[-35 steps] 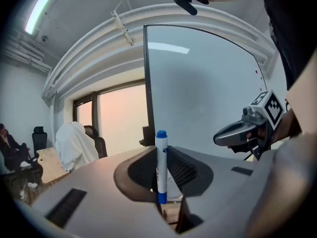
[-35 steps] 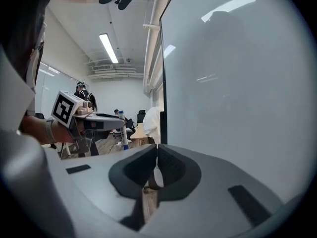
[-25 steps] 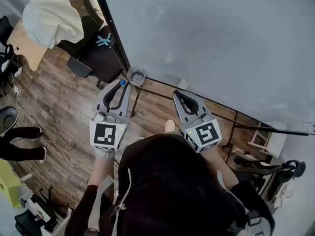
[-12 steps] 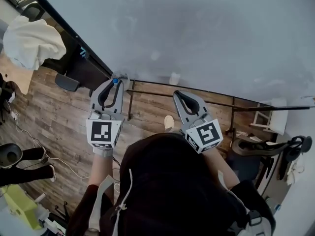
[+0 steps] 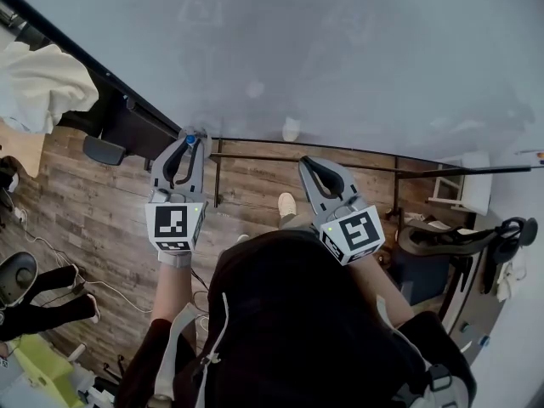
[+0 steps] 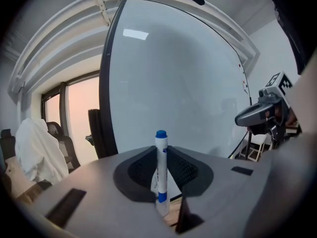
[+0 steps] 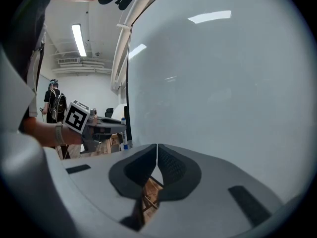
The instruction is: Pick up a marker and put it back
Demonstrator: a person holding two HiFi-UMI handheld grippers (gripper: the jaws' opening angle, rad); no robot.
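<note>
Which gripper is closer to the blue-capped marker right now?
Left. The left gripper is clamped on the marker, upright between its jaws; the right gripper, shut and empty, sits off to the side.

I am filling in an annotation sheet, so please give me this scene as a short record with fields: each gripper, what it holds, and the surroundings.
Left gripper: shut on a white marker with a blue cap, held upright with the cap up
Right gripper: shut, nothing between its jaws
In front: large white whiteboard
Below: brown wooden plank floor
Task stage: marker picked up, not yet put back
</note>
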